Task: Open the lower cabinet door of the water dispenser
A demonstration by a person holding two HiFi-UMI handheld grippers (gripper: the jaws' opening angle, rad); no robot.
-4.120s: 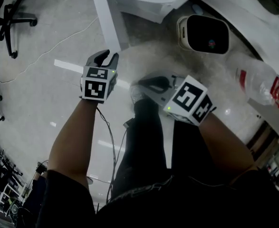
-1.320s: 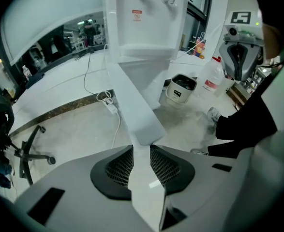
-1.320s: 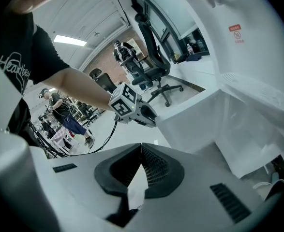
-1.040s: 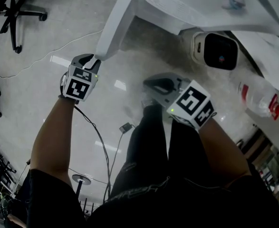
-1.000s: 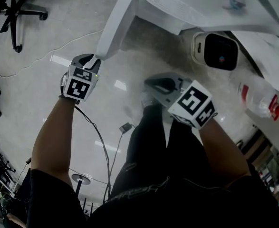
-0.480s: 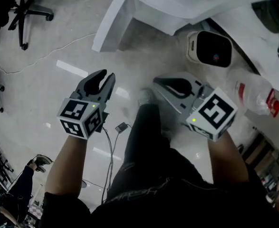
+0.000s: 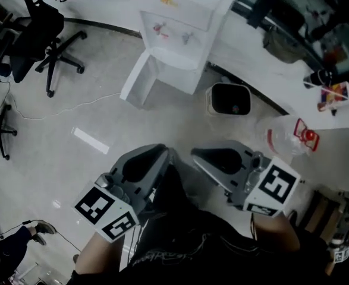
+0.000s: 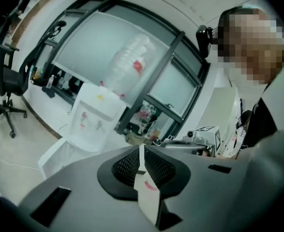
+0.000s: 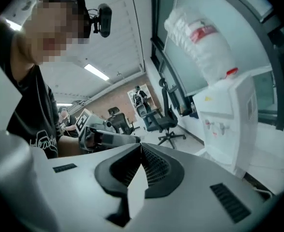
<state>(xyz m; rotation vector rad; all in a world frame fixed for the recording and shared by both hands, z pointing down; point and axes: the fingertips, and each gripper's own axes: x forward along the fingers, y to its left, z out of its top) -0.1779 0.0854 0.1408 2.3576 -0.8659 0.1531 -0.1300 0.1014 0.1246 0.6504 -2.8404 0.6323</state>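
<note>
While the door (image 7: 140,81) stood swung out from the dispenser (image 7: 177,16), well ahead, left tongs (image 7: 160,155) were closing empty and right tongs (image 7: 198,154) sat together. Risk, as judged: the unheld door could drift shut.

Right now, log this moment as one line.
lower cabinet door: open | left gripper: jaws closing, empty, clear of water dispenser | right gripper: shut, empty

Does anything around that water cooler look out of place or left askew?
Yes: the water dispenser has its lower cabinet door swung wide open, sticking out over the floor. Nothing looks spilled or broken.
</note>
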